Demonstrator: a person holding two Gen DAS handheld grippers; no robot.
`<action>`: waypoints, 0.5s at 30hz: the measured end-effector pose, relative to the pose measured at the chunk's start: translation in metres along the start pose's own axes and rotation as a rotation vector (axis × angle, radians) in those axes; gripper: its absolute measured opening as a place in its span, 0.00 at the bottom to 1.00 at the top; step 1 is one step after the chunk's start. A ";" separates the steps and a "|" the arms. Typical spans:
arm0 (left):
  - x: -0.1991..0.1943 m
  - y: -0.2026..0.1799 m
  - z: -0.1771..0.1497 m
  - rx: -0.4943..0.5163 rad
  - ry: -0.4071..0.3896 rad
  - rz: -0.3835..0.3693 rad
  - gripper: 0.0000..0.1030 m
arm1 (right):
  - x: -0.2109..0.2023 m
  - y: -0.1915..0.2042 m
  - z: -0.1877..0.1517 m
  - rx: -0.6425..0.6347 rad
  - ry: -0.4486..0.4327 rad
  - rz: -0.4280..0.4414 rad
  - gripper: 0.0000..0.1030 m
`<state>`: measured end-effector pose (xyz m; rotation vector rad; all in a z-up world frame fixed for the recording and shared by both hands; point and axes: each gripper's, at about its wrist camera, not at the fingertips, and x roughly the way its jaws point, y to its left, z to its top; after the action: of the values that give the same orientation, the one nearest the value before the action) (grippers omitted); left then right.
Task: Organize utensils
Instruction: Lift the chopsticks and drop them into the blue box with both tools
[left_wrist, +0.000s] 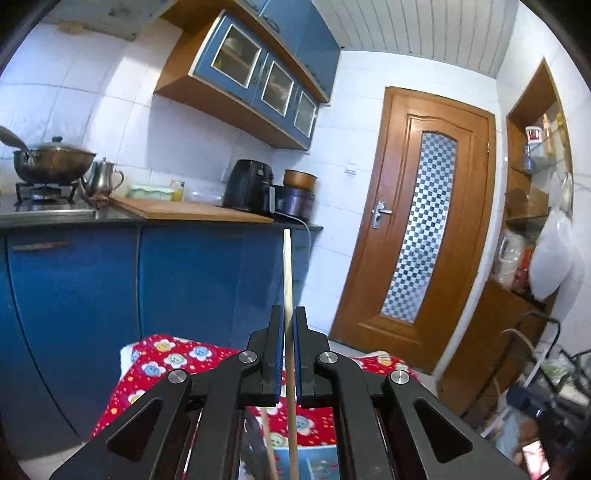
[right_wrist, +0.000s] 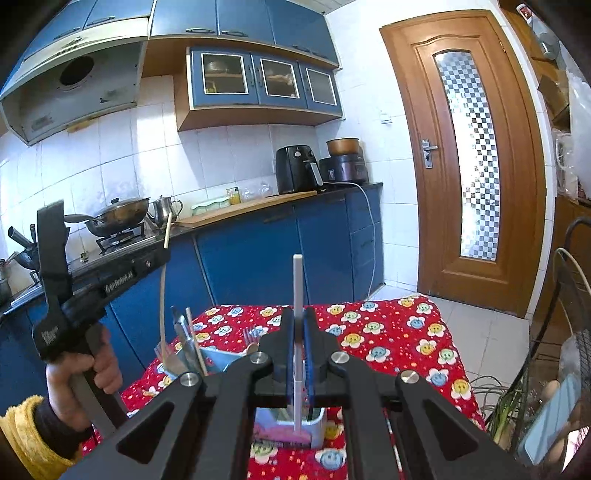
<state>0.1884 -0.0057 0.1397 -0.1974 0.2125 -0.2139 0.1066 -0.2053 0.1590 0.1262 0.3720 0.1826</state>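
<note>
Two grippers, each clamped on one stick above the table

We see our left gripper (left_wrist: 289, 317) pinching a wooden chopstick (left_wrist: 287, 273) and our right gripper (right_wrist: 298, 319) pinching a white chopstick (right_wrist: 297, 291), jaws nearly closed. Two light-blue holders sit on the red flowered tablecloth (right_wrist: 399, 332) near its left edge: one (right_wrist: 221, 360) with forks, its contents partly hidden, another (right_wrist: 317, 424) beneath the right gripper.

I see a table under a red flower-print cloth (right_wrist: 388, 332) with a light blue holder (right_wrist: 221, 360) near its left edge, forks and a stick standing in it, and a pale container (right_wrist: 317, 424) by the near edge.
</note>
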 end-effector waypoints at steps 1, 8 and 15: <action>0.002 0.001 -0.004 0.010 -0.012 -0.004 0.04 | 0.006 0.000 0.001 -0.003 0.000 0.002 0.06; 0.015 0.008 -0.029 0.044 -0.060 0.017 0.04 | 0.040 -0.002 -0.006 -0.019 0.025 -0.004 0.06; 0.020 0.012 -0.046 0.057 -0.058 0.013 0.04 | 0.070 -0.005 -0.022 -0.024 0.077 -0.015 0.06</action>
<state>0.1993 -0.0064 0.0895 -0.1452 0.1494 -0.2007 0.1633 -0.1946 0.1139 0.0931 0.4473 0.1772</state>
